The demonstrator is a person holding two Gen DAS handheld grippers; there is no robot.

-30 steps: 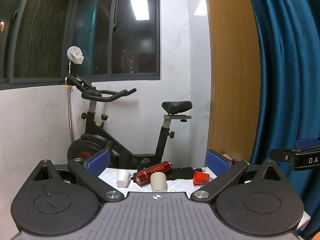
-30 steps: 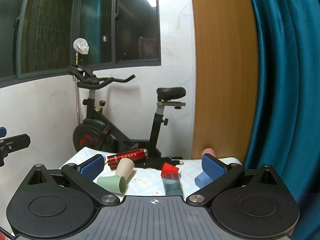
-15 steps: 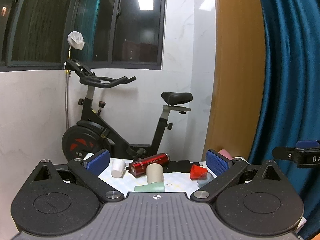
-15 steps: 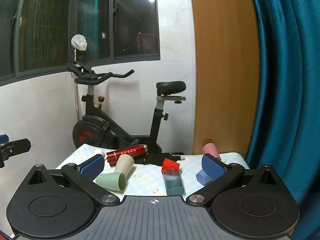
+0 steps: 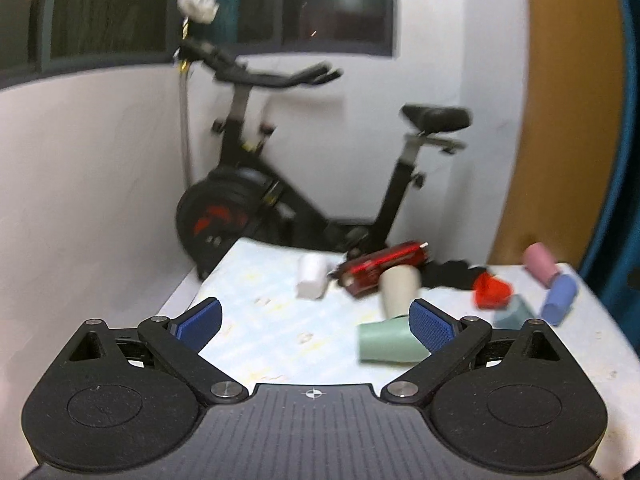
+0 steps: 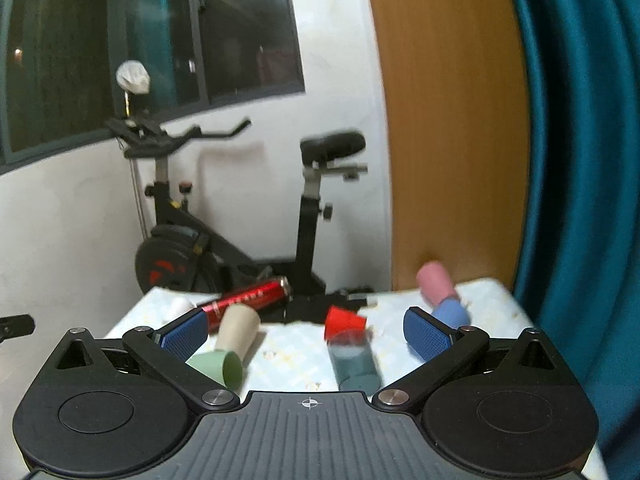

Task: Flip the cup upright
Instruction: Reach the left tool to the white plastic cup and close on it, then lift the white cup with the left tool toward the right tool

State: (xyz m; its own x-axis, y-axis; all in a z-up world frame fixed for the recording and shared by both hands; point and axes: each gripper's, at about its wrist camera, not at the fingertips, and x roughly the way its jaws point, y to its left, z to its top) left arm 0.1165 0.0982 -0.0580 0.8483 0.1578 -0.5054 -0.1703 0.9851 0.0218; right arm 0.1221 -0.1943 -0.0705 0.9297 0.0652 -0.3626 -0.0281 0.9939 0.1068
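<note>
Both wrist views have dipped toward the table [image 5: 248,280] since half a second ago, so more of its patterned top shows. Several cups lie on their sides. A mint green cup [image 5: 386,340] lies at about 1 o'clock from the left gripper [image 5: 316,320], just behind its right finger pad. A beige cup [image 5: 398,286] stands mouth-down beyond it. In the right view a teal cup [image 6: 354,360] lies at 12 o'clock between the fingers of the right gripper [image 6: 306,334], untouched. Both grippers are spread wide and hold nothing. A red cup [image 6: 344,320], blue cup [image 6: 450,312], pink cup [image 6: 434,282], white cup [image 5: 312,276] and red bottle [image 6: 250,298] lie farther back, with an exercise bike [image 6: 240,216] behind.
</note>
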